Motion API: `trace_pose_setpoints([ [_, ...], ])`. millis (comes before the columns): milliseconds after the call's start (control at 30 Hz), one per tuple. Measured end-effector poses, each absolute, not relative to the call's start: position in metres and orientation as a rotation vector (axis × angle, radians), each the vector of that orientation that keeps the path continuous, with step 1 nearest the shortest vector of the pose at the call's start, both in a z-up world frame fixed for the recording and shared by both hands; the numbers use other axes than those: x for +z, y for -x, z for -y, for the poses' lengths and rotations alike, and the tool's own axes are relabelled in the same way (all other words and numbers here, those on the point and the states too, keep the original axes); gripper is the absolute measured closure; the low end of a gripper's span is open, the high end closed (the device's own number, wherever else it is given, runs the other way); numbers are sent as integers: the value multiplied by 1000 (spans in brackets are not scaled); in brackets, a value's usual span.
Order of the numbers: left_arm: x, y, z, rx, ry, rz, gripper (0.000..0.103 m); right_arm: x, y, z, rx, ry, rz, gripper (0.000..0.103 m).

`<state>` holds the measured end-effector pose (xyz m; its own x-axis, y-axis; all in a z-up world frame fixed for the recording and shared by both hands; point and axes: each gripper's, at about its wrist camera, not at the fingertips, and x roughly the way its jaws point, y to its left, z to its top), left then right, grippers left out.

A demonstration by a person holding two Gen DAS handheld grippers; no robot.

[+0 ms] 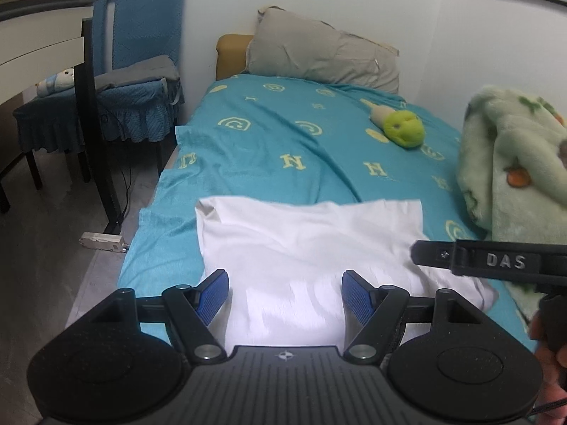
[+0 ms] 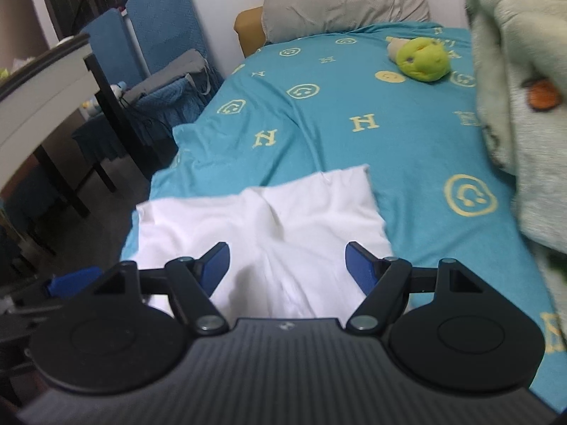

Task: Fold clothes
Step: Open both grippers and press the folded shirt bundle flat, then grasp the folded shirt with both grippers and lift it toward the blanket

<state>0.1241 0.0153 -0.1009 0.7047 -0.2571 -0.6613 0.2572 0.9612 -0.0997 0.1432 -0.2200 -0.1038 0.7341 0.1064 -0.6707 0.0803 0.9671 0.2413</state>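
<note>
Both your left gripper (image 1: 285,292) and right gripper (image 2: 287,265) hover spread and empty at lower centre over the white cloth garment (image 1: 312,244), already a squarish, doubled-looking block on the teal patterned bedsheet (image 1: 269,141), so it could want another fold or be done.

A white garment (image 1: 304,248) is lying on a teal bedsheet (image 1: 283,134) showing yellow smileys and letters; the fingers (image 1: 214,292) are showing blue pads.

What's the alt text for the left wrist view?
The open left claw hovers over a folded white garment on a teal bedsheet. A green plush toy, grey pillow and fleece blanket lie beyond; the right claw enters from the right.
</note>
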Motion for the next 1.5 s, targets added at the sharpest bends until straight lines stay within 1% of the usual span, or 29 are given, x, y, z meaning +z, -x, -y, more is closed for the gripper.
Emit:
trace_pose_setpoints([
  [133, -110, -119, -15, -273, -3, -780, 29, -112, -130, 221, -1, -257, -808, 30],
  [300, -127, -122, -11, -267, -42, -842, 29, -134, -136, 218, 1, -245, -872, 29],
  [467, -138, -121, -7, -245, -85, -859, 26, -141, -137, 216, 2, -245, -889, 29],
  [600, -132, -116, -8, -221, -81, -855, 26, -141, -137, 217, 2, -247, -888, 29],
  [700, -121, -106, -13, -191, -43, -852, 28, -140, -137, 219, 2, -256, -886, 29],
  [733, -113, -99, -18, -185, -8, -835, 28, -140, -137, 220, 3, -260, -886, 29],
  [800, -103, -86, -27, -188, 84, -820, 24, -139, -138, 220, 3, -265, -887, 29],
  [900, -96, -70, -42, -213, 241, -830, 23, -139, -138, 220, 1, -270, -889, 29],
  [967, -105, -69, -50, -239, 359, -889, 23, -139, -138, 220, 0, -272, -890, 29],
  [1133, -152, -89, -65, -242, 697, -1102, 24, -139, -138, 221, -5, -284, -890, 29],
  [1233, -167, -97, -73, -183, 805, -1105, 24, -139, -138, 221, -8, -291, -888, 29],
  [1367, -176, -105, -88, -135, 984, -1065, 24, -139, -138, 221, -12, -299, -886, 29],
  [1433, -183, -107, -96, -114, 1078, -1050, 27, -139, -138, 222, -12, -301, -885, 29],
  [1500, -185, -110, -102, -99, 1116, -1041, 37, -139, -137, 222, -13, -307, -883, 29],
])
